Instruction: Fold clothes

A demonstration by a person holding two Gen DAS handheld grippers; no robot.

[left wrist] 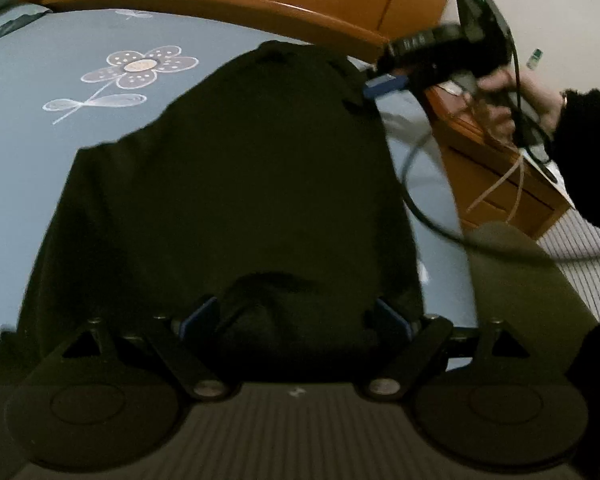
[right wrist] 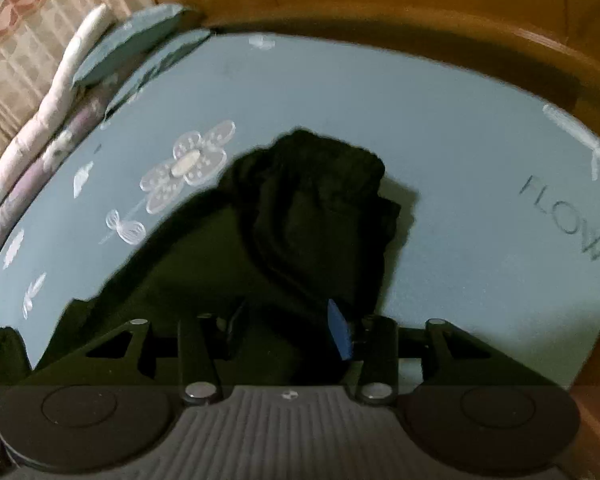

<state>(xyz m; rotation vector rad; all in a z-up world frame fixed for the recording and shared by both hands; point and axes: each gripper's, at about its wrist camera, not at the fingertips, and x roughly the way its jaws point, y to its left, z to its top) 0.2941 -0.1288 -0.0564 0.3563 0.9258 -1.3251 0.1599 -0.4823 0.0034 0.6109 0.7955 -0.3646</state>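
garment (left wrist: 228, 184) on bed (left wrist: 28, 128) | left gripper (left wrist: 296, 320) spread over it | right gripper (right wrist: 288, 328) spread at its edge | risk: dark cloth bunches, slips

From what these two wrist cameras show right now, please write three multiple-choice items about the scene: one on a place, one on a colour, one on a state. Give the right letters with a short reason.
1. Where does the dark garment lie?
A. on the blue bed sheet
B. on a wooden floor
C. inside a basket

2. What colour are the pads on the left gripper fingers?
A. red
B. blue
C. yellow

3. How is the left gripper set?
A. shut on a pillow
B. out of view
C. open, its fingers apart over the near edge of the garment

Key: 1 A, the garment is spread on the sheet beside the printed flower. 2 B, a blue pad shows on each finger. 3 C, the two fingers stand wide apart with cloth between them, and nothing is pinched.
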